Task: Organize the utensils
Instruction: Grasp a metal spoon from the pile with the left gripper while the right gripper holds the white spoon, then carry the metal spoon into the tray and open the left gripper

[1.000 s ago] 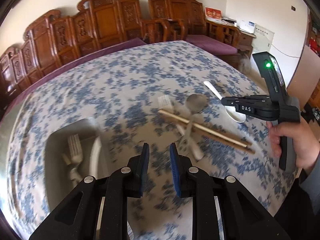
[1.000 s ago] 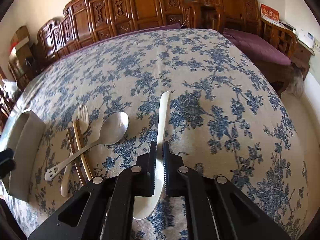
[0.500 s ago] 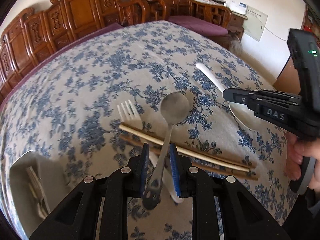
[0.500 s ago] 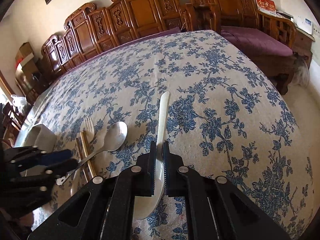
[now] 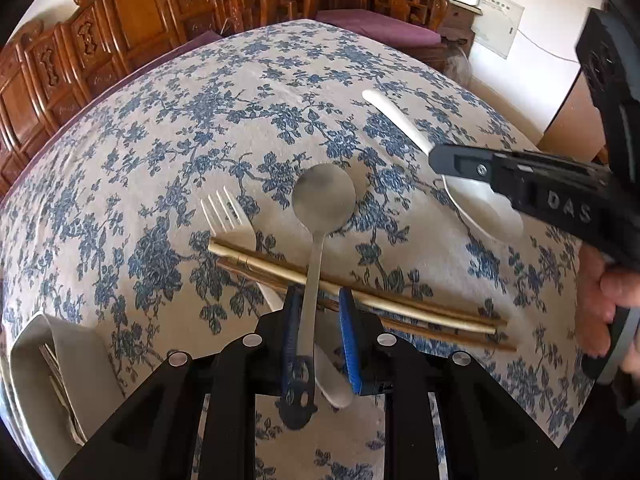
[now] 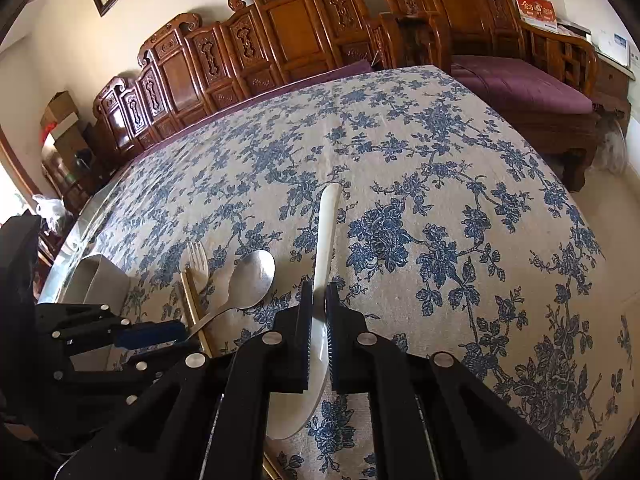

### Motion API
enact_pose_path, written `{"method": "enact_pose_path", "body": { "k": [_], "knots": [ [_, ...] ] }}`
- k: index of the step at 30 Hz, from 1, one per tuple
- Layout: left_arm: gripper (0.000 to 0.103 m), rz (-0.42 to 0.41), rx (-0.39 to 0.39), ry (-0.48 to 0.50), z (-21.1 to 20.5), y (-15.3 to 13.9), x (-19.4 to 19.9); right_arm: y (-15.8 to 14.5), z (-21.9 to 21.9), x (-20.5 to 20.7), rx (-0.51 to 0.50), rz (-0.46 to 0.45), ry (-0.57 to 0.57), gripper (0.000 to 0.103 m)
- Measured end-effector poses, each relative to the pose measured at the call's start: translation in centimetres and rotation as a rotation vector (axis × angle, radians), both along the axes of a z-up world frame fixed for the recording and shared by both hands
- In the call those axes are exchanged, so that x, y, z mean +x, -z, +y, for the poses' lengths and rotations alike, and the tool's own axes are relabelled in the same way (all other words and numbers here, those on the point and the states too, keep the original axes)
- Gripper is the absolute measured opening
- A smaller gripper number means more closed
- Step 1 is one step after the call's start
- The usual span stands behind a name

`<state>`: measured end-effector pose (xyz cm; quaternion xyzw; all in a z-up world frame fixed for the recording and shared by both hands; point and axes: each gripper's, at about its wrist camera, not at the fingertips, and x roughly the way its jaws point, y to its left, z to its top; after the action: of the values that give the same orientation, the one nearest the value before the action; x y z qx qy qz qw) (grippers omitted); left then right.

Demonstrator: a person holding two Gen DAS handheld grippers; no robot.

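Nearest to us, the left gripper [image 5: 318, 312] straddles the handle of the metal spoon [image 5: 322, 208], its blue-padded fingers [image 5: 347, 332] parted with a gap on either side of the handle, so nothing is clamped yet. The spoon lies near the front edge of the table [image 5: 200, 128], its handle crossing over a pair of chopsticks [image 5: 400, 308] that lie side by side across it, and its bowl points toward the far edge. A white plastic fork [image 5: 228, 212] lies under the chopsticks just left of the spoon, tines toward the far edge, its handle end showing between our left fingers. At the front left corner sits a grey utensil holder [image 5: 36, 360] with cutlery inside it.

To the right, our right gripper [image 6: 319, 296] has its fingers [image 6: 306, 320] drawn close on the handle of the white ladle-like spoon [image 6: 326, 240]; they appear to be touching it on both sides. This spoon rests on the floral tablecloth [image 6: 440, 200], its bowl toward the front edge beneath the gripper and its handle reaching toward the middle of the table.

Beyond the far edge stand carved wooden chairs [image 6: 288, 28] and a bench with a purple cushion [image 6: 520, 88].
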<state>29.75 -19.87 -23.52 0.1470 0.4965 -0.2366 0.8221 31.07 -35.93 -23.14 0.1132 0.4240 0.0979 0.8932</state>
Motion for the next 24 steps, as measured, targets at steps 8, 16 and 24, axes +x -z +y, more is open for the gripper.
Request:
{"method": "enact_pose_path", "body": {
  "k": [8, 16, 24],
  "knots": [
    [0.006, 0.021, 0.045, 0.004, -0.8, 0.3, 1.6, -0.1, 0.1, 0.0, 0.003, -0.002, -0.004, 0.008],
    [0.0, 0.001, 0.036, -0.003, -0.6, -0.3, 0.6, -0.3, 0.5, 0.0, 0.009, -0.007, -0.017, 0.008],
    [0.0, -0.004, 0.012, -0.032, 0.0, -1.4, 0.1, -0.5, 1.2, 0.0, 0.003, -0.013, -0.021, 0.008]
  ]
}}
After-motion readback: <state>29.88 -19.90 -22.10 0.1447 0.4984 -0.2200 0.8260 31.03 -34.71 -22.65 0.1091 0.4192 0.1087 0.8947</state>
